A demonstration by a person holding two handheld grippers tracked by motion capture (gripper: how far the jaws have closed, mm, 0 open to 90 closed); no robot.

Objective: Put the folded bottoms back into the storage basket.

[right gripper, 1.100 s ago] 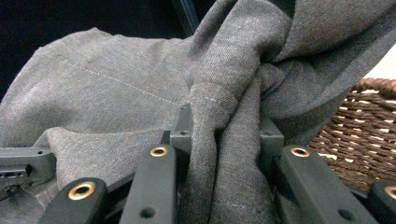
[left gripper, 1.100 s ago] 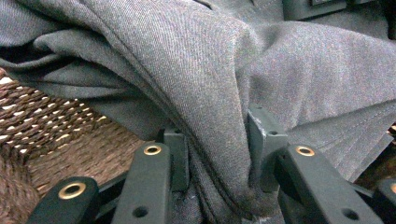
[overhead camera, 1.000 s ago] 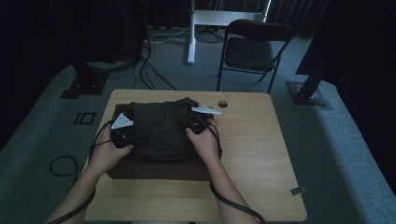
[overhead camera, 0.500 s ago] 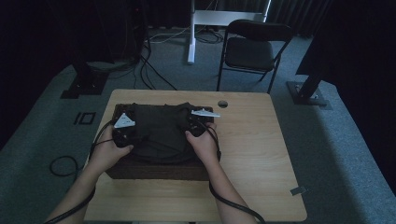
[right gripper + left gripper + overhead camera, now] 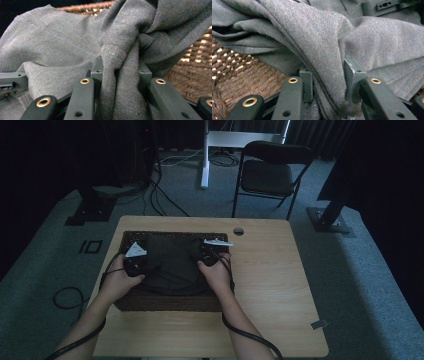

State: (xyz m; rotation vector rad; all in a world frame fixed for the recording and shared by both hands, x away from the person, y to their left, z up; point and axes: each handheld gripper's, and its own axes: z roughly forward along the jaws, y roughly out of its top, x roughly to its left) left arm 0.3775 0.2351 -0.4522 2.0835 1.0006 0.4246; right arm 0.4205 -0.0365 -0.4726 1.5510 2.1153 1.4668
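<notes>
A dark wicker basket (image 5: 165,302) stands on the left half of the wooden table (image 5: 270,285), with a grey cloth (image 5: 172,260) bunched inside it. My left gripper (image 5: 136,260) is at the cloth's left edge and my right gripper (image 5: 209,254) at its right edge, both over the basket. In the left gripper view, the left gripper (image 5: 328,72) is shut on a thick fold of the cloth (image 5: 374,42), with basket weave (image 5: 237,75) below. The right gripper (image 5: 120,66) is shut on a twisted bunch of the cloth (image 5: 50,45) near the basket wall (image 5: 197,67).
A round cable hole (image 5: 238,231) sits near the table's far edge, and a small tab (image 5: 318,324) at its right front. Beyond the table stand a black folding chair (image 5: 267,175) and a white desk leg (image 5: 205,155). Cables (image 5: 65,297) lie on the carpet at left.
Both grippers have drawn slightly toward me and lower with the cloth. The cloth has sunk into the basket and looks more gathered, so the far rim now shows.
</notes>
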